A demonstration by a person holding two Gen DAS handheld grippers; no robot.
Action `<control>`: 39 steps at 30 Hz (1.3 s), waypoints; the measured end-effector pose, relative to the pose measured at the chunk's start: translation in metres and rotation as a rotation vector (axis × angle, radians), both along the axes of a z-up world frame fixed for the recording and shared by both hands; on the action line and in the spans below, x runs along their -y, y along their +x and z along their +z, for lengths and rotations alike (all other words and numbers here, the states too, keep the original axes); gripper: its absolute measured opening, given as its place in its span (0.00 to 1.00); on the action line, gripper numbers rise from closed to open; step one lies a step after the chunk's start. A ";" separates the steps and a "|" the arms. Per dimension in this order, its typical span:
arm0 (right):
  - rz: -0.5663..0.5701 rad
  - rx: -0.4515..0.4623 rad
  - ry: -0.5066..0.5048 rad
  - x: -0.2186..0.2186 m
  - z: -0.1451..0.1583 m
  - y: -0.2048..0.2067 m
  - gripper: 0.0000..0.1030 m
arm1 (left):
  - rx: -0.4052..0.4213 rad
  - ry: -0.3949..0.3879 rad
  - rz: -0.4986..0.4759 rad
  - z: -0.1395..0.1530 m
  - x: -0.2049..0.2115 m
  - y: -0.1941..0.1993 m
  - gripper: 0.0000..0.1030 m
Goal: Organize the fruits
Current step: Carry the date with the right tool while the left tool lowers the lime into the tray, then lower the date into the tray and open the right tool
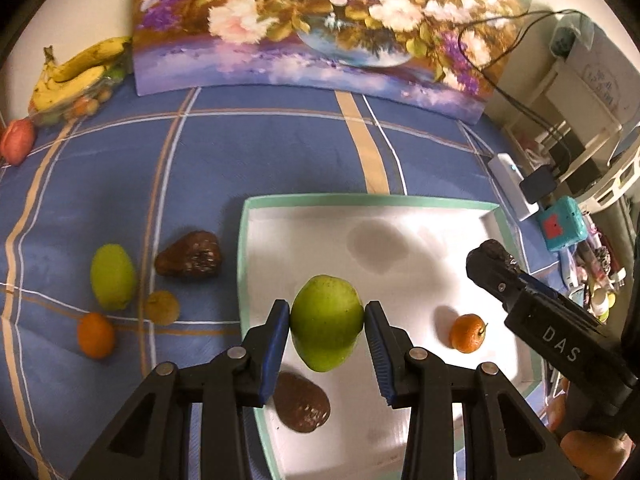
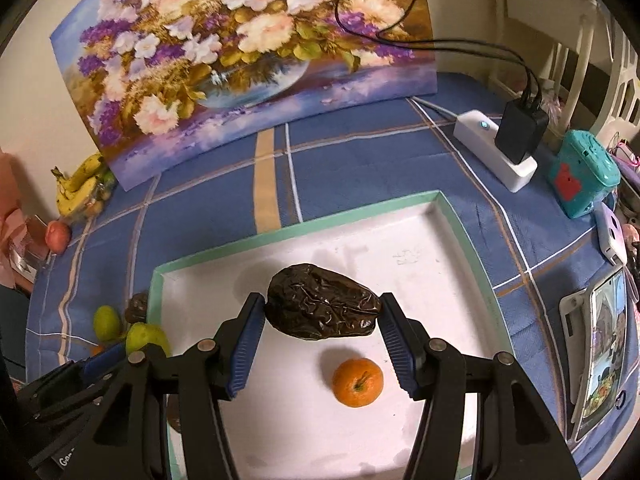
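My left gripper (image 1: 326, 320) is shut on a green pear-like fruit (image 1: 326, 344), held above the near left part of the white tray (image 1: 400, 200) with the mint rim. On the tray lie a brown wrinkled fruit (image 1: 302, 402) and a mandarin (image 1: 467, 333). My right gripper (image 2: 323, 308) is shut on a dark brown wrinkled fruit (image 2: 304, 296) over the tray's middle, with the mandarin (image 2: 358, 382) just below it. Left of the tray, on the cloth, lie a green fruit (image 1: 113, 276), a brown fruit (image 1: 189, 254), a small yellowish fruit (image 1: 162, 307) and an orange (image 1: 96, 335).
A flower painting (image 1: 320, 28) leans against the wall at the back. Bananas (image 1: 76, 72) and a red fruit (image 1: 16, 142) sit in the far left corner. A power strip with a charger (image 2: 500, 148), a teal box (image 2: 582, 176) and a phone (image 2: 600, 344) line the right side.
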State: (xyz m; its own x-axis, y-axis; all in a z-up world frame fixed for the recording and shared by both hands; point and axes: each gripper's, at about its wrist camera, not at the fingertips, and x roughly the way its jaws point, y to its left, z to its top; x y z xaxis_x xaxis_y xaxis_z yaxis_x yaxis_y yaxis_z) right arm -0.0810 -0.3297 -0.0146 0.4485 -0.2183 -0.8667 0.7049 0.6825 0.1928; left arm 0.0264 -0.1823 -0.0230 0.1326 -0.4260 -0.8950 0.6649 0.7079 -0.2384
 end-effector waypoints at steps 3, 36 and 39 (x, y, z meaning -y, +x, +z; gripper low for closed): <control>-0.008 -0.026 0.019 0.005 -0.012 0.001 0.58 | -0.009 0.020 -0.007 -0.011 0.006 0.000 0.40; -0.037 -0.101 0.019 0.009 -0.015 -0.004 0.58 | -0.029 -0.024 -0.003 0.026 -0.001 0.011 0.47; -0.030 -0.087 0.005 0.006 0.000 -0.006 0.58 | -0.010 -0.043 0.010 0.042 -0.009 0.014 0.47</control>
